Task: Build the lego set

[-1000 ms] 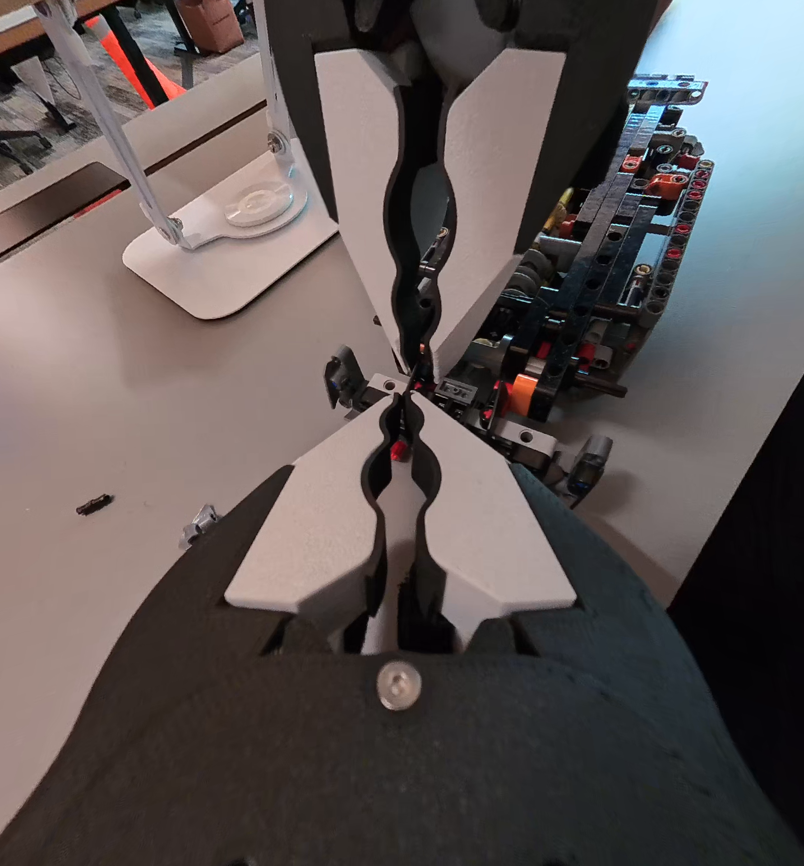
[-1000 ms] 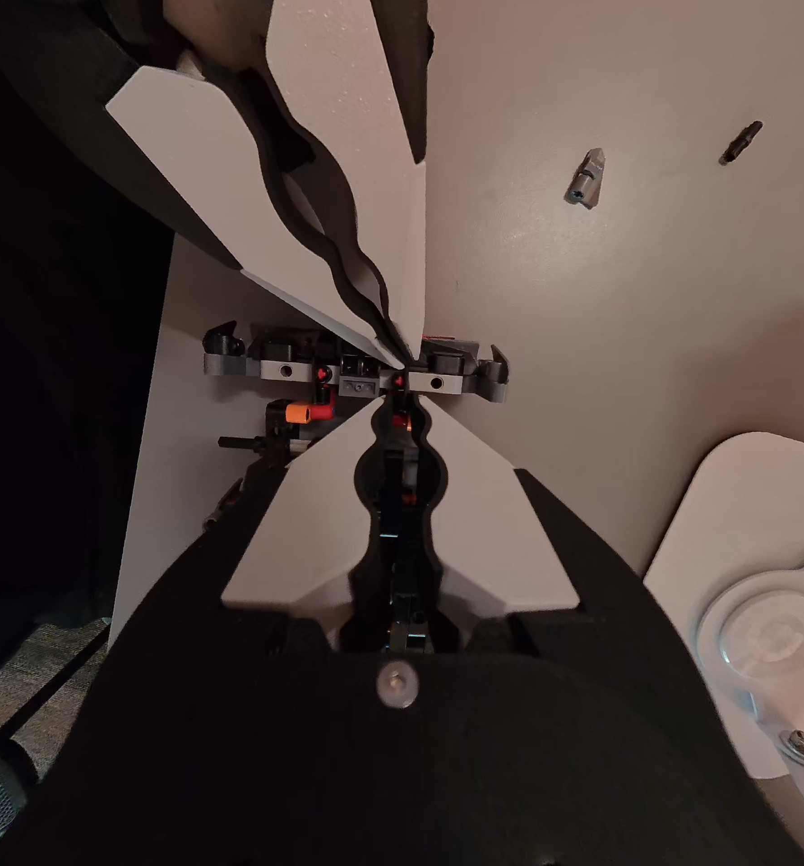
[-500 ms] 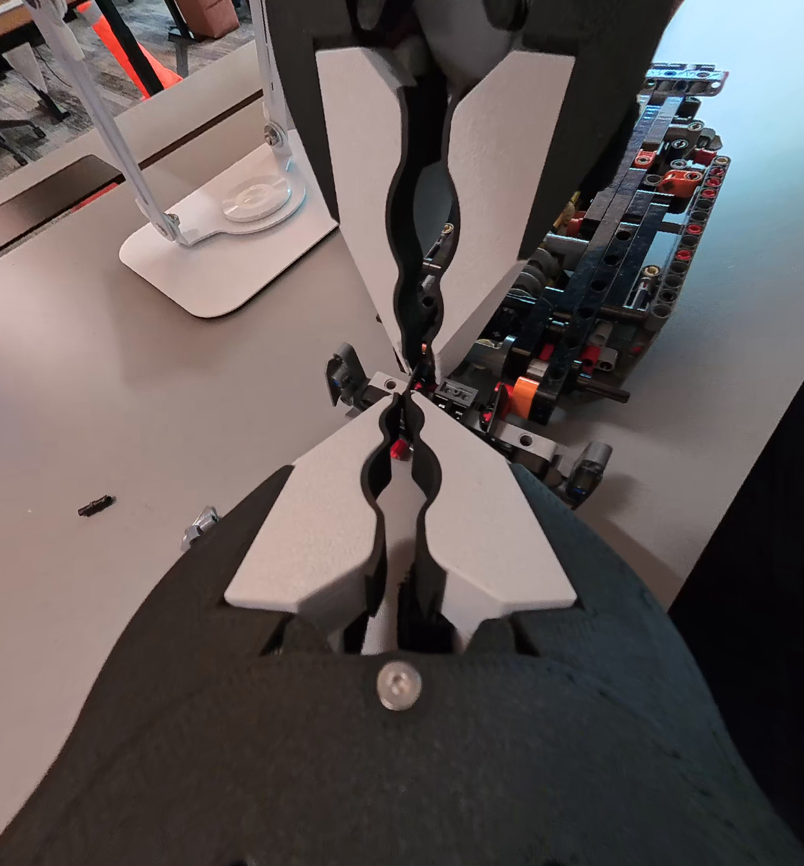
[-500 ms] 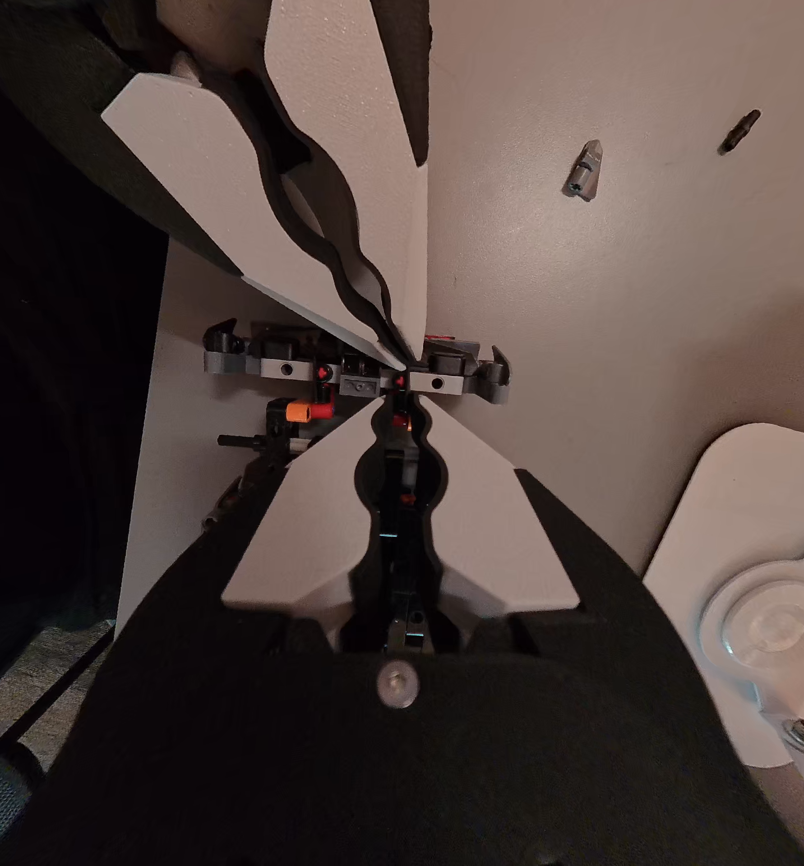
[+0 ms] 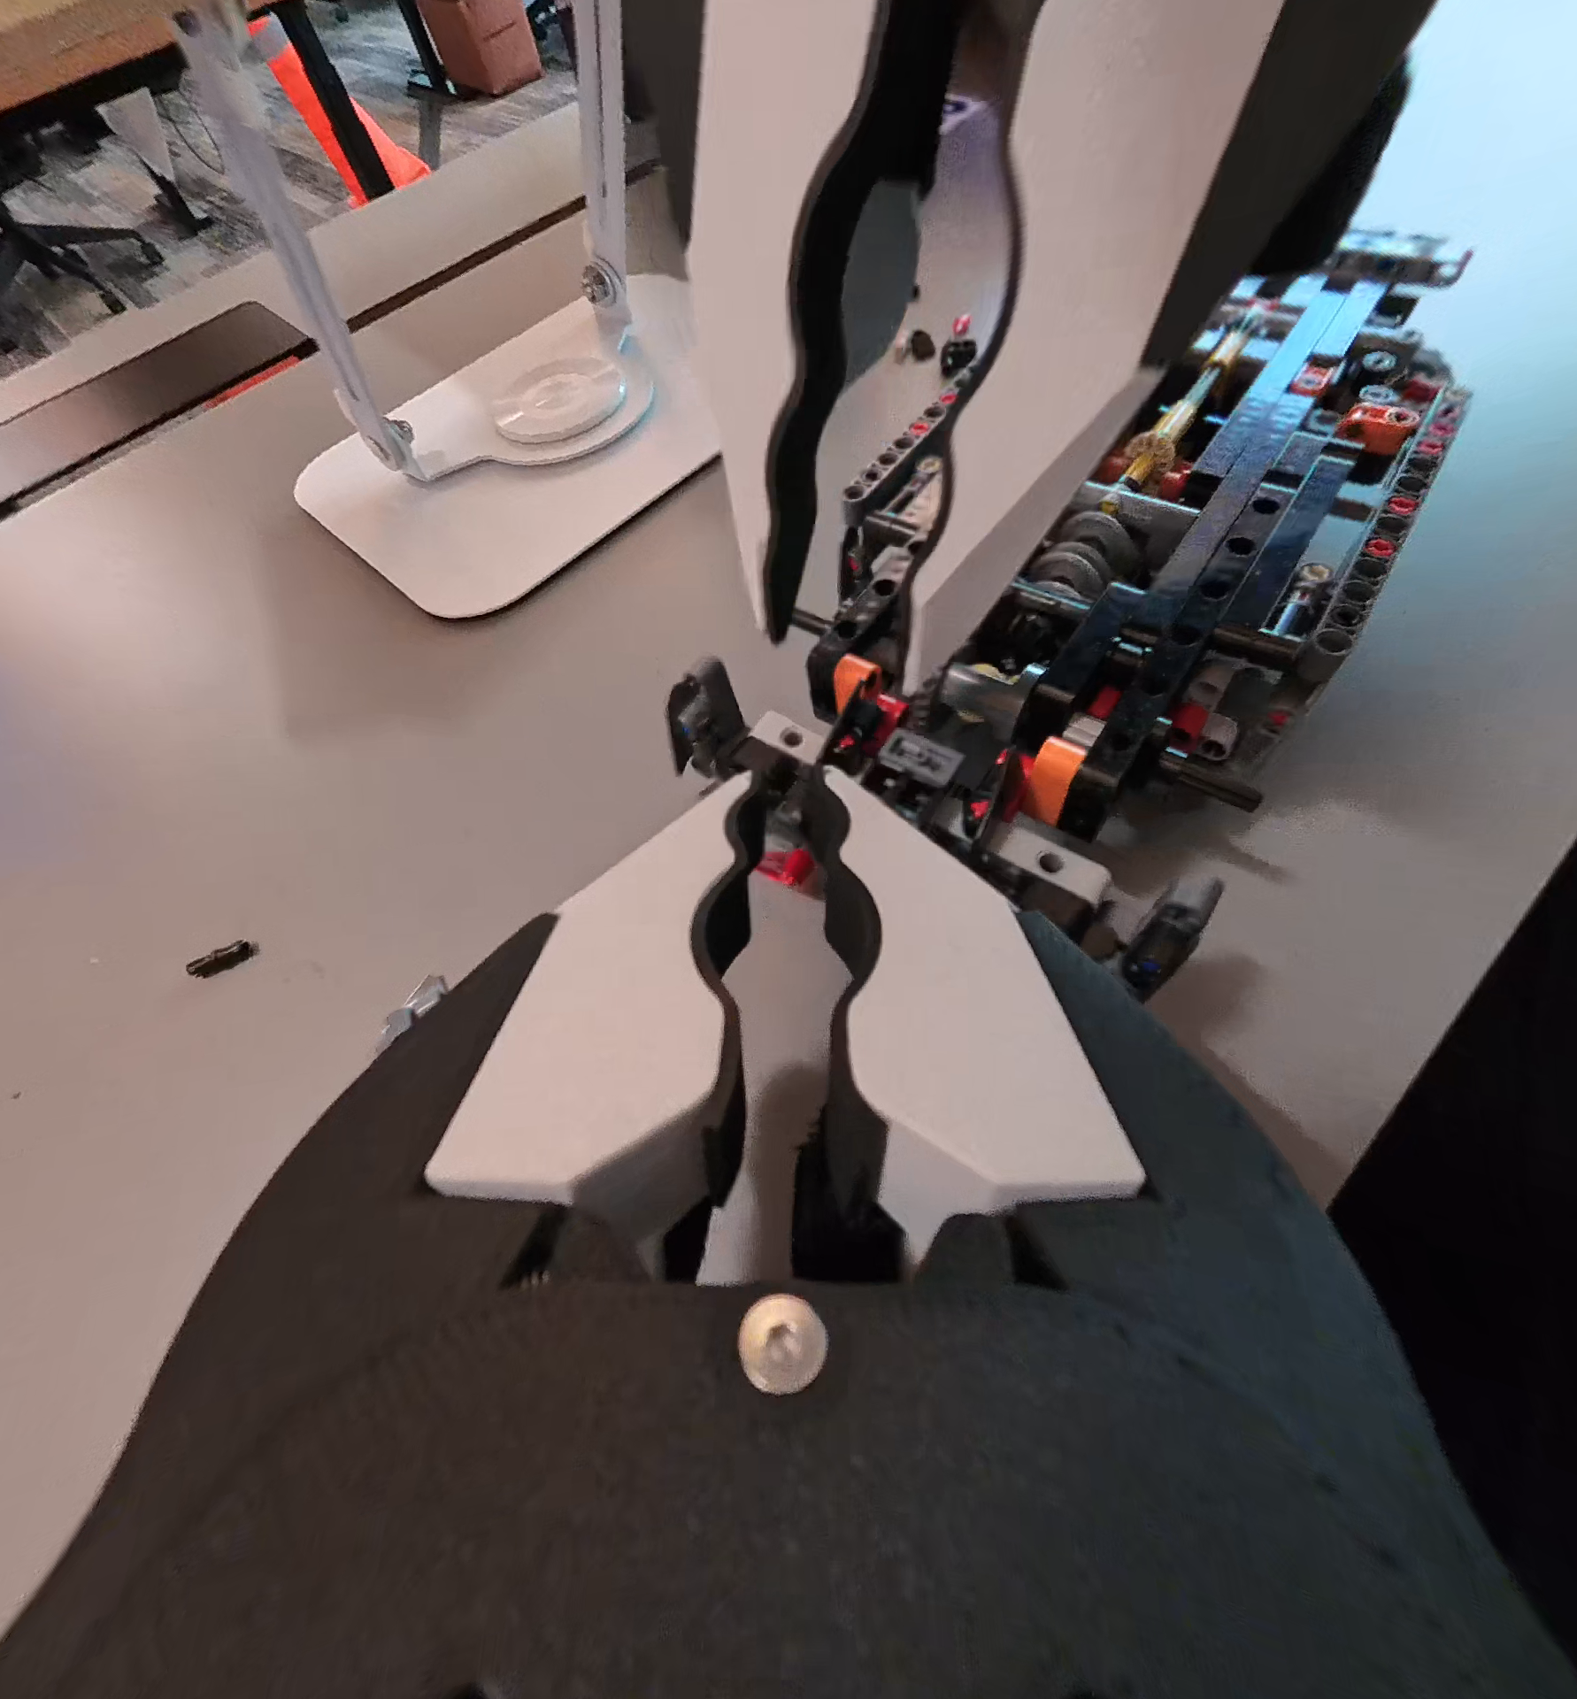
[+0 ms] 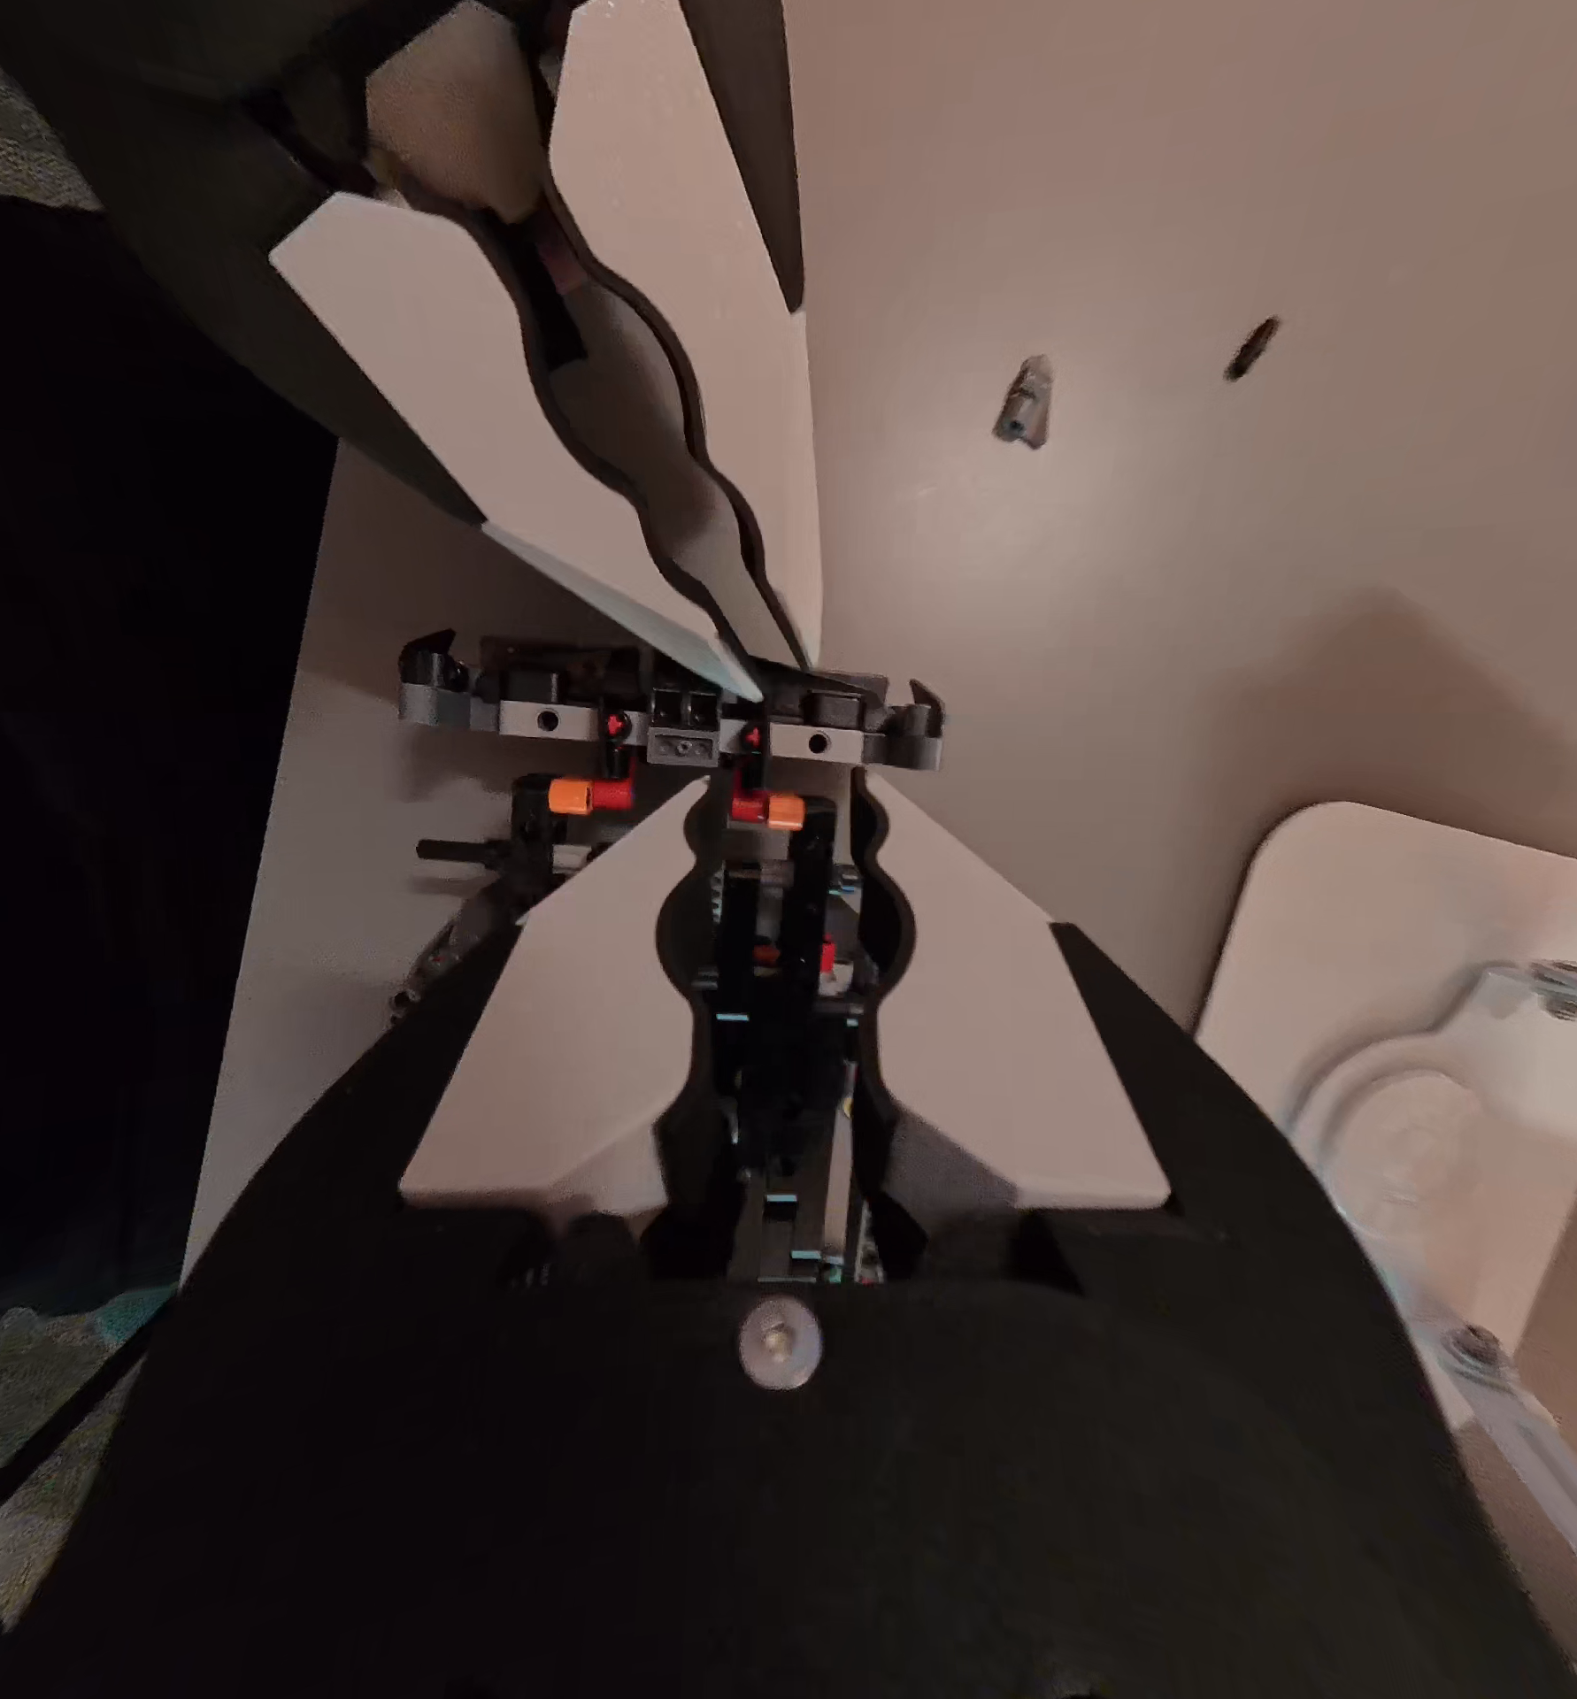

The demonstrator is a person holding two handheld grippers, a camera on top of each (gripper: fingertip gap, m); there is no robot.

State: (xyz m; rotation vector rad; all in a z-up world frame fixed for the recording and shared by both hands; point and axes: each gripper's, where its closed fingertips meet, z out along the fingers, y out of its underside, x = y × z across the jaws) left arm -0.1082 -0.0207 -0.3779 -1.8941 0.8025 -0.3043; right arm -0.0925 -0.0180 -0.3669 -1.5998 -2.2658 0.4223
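On the desk: our lego chassis [image 5: 1226,588] lies along the pale desk [image 5: 215,735] near its right-hand edge, a long black and grey frame with red and orange pins.
Front crossbar: a grey and black bar [image 6: 674,717] spans the near end of the chassis.
Left gripper [image 5: 787,781]: we clench its white fingers [image 5: 638,993] at the crossbar, tips nearly meeting around a small red part [image 5: 789,864].
Right gripper [image 6: 780,781]: we hold it over the chassis with its fingers [image 6: 583,993] released, a clear gap between the tips and nothing held.
Loose pieces: a small grey connector [image 6: 1024,404] and a black pin [image 5: 219,958] lie apart on the desk, well away from the chassis.
Farther off: a white stand base [image 5: 509,487] rests on the desk.
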